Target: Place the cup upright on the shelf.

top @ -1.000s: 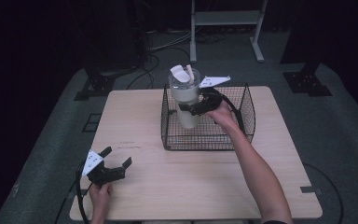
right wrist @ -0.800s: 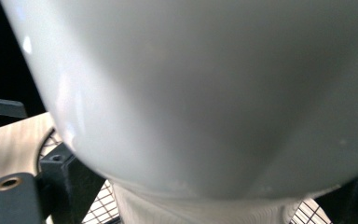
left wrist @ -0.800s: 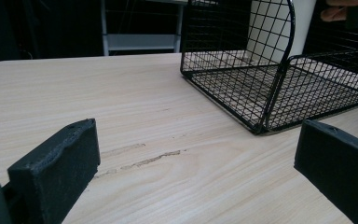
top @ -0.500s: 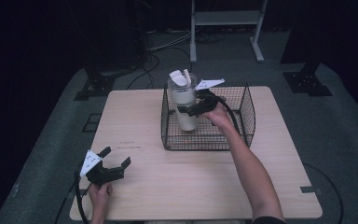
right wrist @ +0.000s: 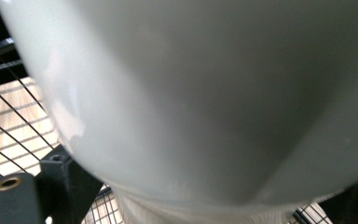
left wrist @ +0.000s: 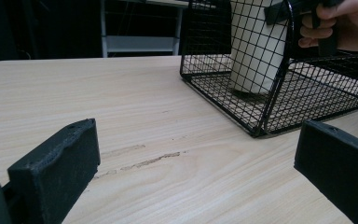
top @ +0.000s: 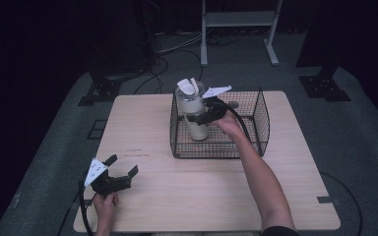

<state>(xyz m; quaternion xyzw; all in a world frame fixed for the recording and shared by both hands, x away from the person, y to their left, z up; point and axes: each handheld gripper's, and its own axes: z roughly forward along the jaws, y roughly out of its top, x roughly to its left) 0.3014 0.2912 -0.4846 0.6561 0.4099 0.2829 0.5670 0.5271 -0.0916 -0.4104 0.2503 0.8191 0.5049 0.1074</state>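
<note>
A tall white container (top: 192, 115) stands upright in the left part of a black wire basket (top: 261, 123), with white pieces sticking out of its top. My right gripper (top: 200, 118) is shut on its side, and the container's wall (right wrist: 214, 93) looms close between that gripper's jaws. In the left gripper view the container (left wrist: 256, 51) has its base down at the basket's (left wrist: 270, 107) floor. My left gripper (top: 122, 166) rests open near the table's front left corner. Nothing lies between the jaws of the left gripper (left wrist: 196, 186).
The basket sits at the back centre of a light wooden table (top: 202, 191). A white metal frame (top: 238, 19) and cables lie on the dark floor beyond the table. Black stand bases (top: 325, 86) flank the far corners.
My right gripper has carried the container slightly left and down inside the basket. The left gripper has stayed where it was.
</note>
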